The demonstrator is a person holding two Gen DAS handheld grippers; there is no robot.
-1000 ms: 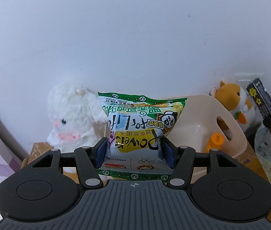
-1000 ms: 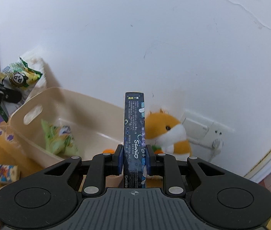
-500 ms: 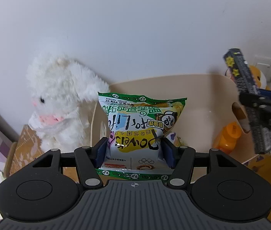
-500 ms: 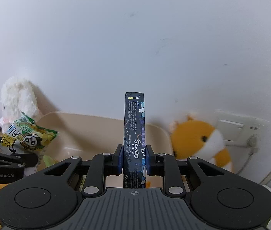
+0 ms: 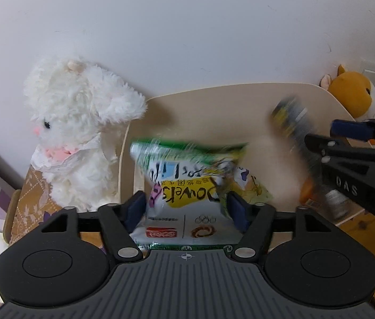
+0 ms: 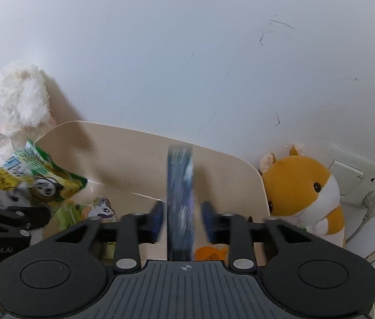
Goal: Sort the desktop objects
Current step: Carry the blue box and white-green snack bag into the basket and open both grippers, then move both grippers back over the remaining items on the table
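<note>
A green and yellow snack bag (image 5: 187,186) sits between the pads of my left gripper (image 5: 186,210). The jaws are opening and the pads stand just off the bag's sides; its top is blurred. A dark blue slim box (image 6: 180,199), also blurred, hangs between the pads of my right gripper (image 6: 182,218). Those jaws are opening too, with gaps on both sides. Both grippers hover over the beige bin (image 5: 240,90) (image 6: 147,135). The left view also shows the right gripper (image 5: 328,135) and the box (image 5: 291,122). The right view shows the bag (image 6: 38,183).
A white plush animal (image 5: 78,133) leans on the wall left of the bin, and an orange hamster plush (image 6: 304,191) sits to its right by a wall socket (image 6: 346,175). Snack packs (image 6: 99,207) and an orange item (image 6: 208,252) lie inside the bin.
Both pairs of jaws have spread apart. The bag and the box, sharp and firmly held before, are now blurred and loose between the pads. Both grippers have sunk closer over the bin.
</note>
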